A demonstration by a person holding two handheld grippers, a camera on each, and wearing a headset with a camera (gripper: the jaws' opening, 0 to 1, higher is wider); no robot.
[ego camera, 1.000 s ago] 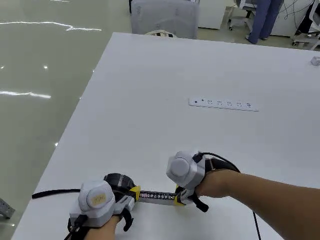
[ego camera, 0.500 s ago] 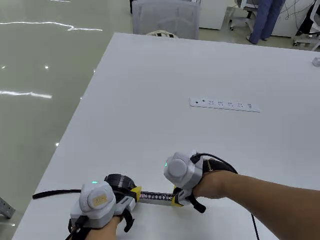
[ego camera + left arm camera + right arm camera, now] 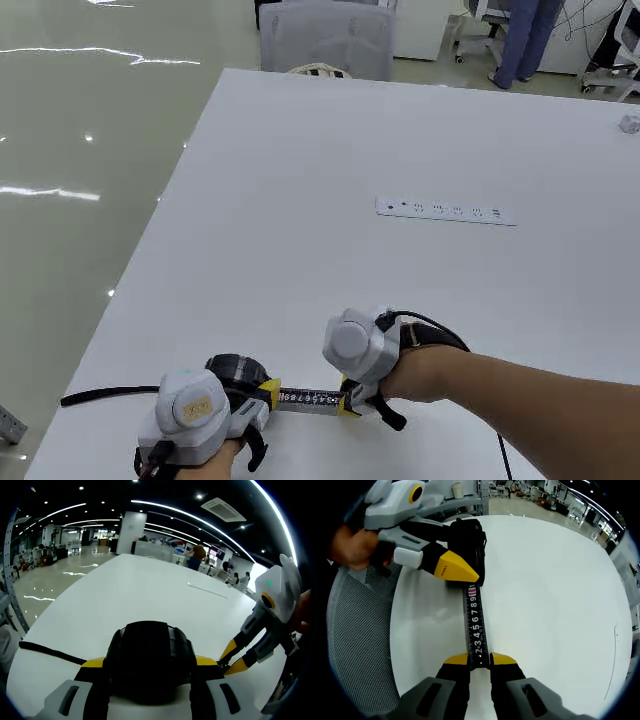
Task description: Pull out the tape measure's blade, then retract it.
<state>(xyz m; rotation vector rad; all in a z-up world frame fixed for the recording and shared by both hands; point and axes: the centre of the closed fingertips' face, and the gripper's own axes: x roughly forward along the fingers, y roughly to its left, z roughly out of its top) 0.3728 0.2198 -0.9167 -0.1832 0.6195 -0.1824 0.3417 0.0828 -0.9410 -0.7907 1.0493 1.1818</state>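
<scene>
A black tape measure (image 3: 232,367) lies at the near left corner of the white table (image 3: 330,200), and my left gripper (image 3: 245,392) is shut on its case. From the left gripper view the case (image 3: 150,660) sits between the yellow-tipped jaws. A short stretch of numbered blade (image 3: 305,399) runs right from the case to my right gripper (image 3: 347,403). Seen from the right gripper view, the blade (image 3: 475,615) lies flat on the table, and my right gripper (image 3: 480,659) is shut on its end. The case (image 3: 468,540) sits at the far end.
A white power strip (image 3: 446,210) lies mid-table to the right. A black strap (image 3: 105,394) trails left from the case to the table's left edge. A grey chair (image 3: 327,38) stands at the far edge, with a person (image 3: 525,40) behind it.
My right gripper has edged left towards the case with the blade end in it, so the exposed blade is a little shorter. The left gripper has stayed on the case.
</scene>
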